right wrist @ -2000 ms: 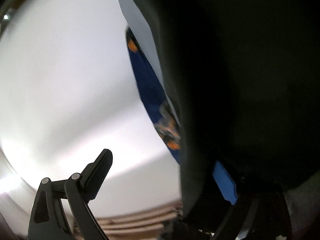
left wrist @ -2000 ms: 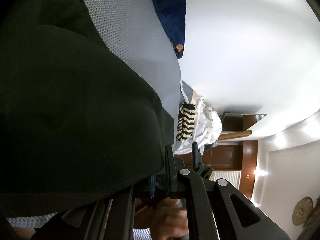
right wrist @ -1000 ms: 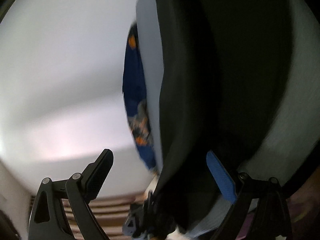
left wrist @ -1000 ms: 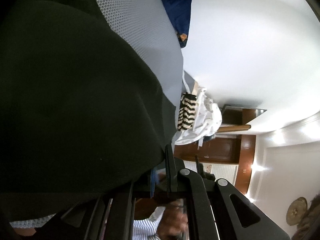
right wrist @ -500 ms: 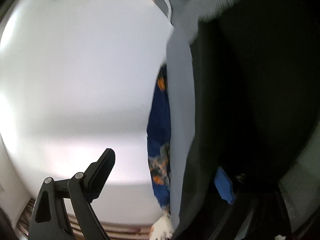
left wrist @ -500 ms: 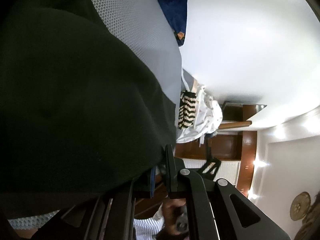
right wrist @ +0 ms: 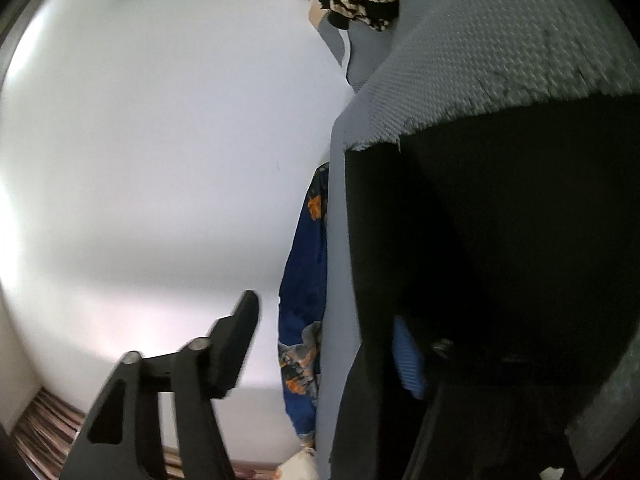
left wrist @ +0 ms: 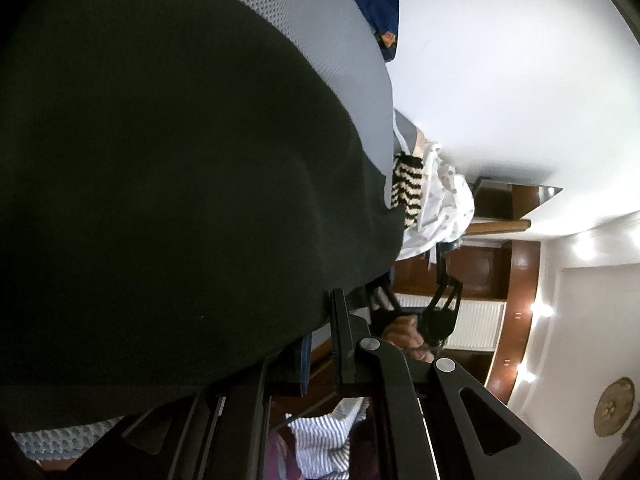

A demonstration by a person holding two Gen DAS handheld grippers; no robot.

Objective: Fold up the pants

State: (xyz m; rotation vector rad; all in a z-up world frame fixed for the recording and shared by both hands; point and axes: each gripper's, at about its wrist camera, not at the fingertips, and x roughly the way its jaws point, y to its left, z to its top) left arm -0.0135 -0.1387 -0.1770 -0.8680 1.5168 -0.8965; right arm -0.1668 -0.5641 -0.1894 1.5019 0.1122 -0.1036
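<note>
The black pants [left wrist: 160,200] lie on a grey textured cover [left wrist: 320,40] and fill most of the left wrist view. My left gripper [left wrist: 320,320] is shut on their near edge, the cloth pinched between the blue pad and the black finger. In the right wrist view the pants [right wrist: 500,240] fill the right side. My right gripper [right wrist: 324,320] is closing with the pants' edge between its jaws. Its blue pad [right wrist: 406,356] is half hidden behind the cloth and its other finger [right wrist: 236,340] stands apart from it. The right gripper [left wrist: 436,308] and a hand [left wrist: 404,332] also show past the pants' corner.
A blue patterned cloth [right wrist: 304,300] hangs off the cover's edge by the white wall. A black-and-beige striped knit [left wrist: 408,188] and a white dotted garment [left wrist: 444,204] lie at the cover's far end. A striped sleeve [left wrist: 324,436], a radiator and dark wood panels lie behind.
The right gripper's jaws have narrowed and its view has swung, bringing the grey cover and striped knit into sight. In the left wrist view the right gripper has come up beside the pants' corner.
</note>
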